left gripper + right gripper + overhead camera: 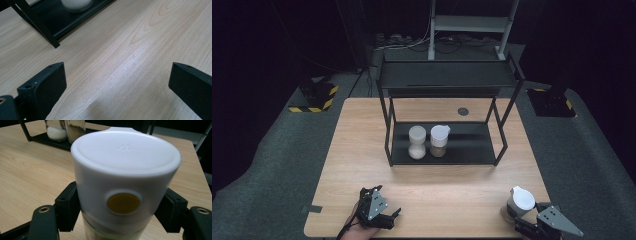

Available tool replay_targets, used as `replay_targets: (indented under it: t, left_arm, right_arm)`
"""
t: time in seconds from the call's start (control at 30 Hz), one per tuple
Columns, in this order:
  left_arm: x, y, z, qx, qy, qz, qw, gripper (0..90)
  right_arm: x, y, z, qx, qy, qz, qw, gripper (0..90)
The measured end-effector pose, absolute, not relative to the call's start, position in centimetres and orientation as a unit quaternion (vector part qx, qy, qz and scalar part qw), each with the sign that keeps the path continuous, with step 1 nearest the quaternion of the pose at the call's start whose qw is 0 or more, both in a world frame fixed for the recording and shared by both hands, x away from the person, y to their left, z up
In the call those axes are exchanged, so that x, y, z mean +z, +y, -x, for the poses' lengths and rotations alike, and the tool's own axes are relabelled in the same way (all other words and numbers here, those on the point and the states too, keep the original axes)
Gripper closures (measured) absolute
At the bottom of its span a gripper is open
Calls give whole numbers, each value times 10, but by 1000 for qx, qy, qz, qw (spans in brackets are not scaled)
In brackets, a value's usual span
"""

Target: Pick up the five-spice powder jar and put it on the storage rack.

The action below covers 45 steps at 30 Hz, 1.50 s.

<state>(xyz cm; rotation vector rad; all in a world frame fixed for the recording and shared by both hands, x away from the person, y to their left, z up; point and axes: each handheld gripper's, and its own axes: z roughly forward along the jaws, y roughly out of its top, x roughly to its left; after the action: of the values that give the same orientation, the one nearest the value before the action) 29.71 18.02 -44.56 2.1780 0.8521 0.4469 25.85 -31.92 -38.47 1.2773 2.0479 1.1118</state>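
A glass jar [519, 201] with a white lid stands at the table's front right corner. My right gripper [515, 216] is shut on it. In the right gripper view the jar [125, 170] has a round yellow button on the lid's side, and both pads [67, 205] press its body just under the lid. My left gripper [384, 202] rests near the front edge at the left. Its jaws stand wide open over bare wood [117, 87], with nothing between them.
A black two-tier rack [472, 145] stands at the table's middle. On its lower shelf are a jar of white grains [417, 142] and a jar of brown grains [439, 141]. A round grommet [463, 111] sits behind it. The rack's leg [37, 25] is ahead of the left gripper.
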Motion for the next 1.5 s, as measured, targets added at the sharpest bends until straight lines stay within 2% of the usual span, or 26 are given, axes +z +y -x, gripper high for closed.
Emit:
replay_targets:
  t: [0.7, 1.5]
  left_arm:
    - [-446, 180, -297, 174, 330, -851, 371, 16]
    - [-446, 180, -297, 174, 327, -852, 370, 16]
  right_arm:
    - [-380, -306, -263, 408, 748, -460, 250, 305]
    - [-382, -278, -292, 425, 751, -445, 239, 305]
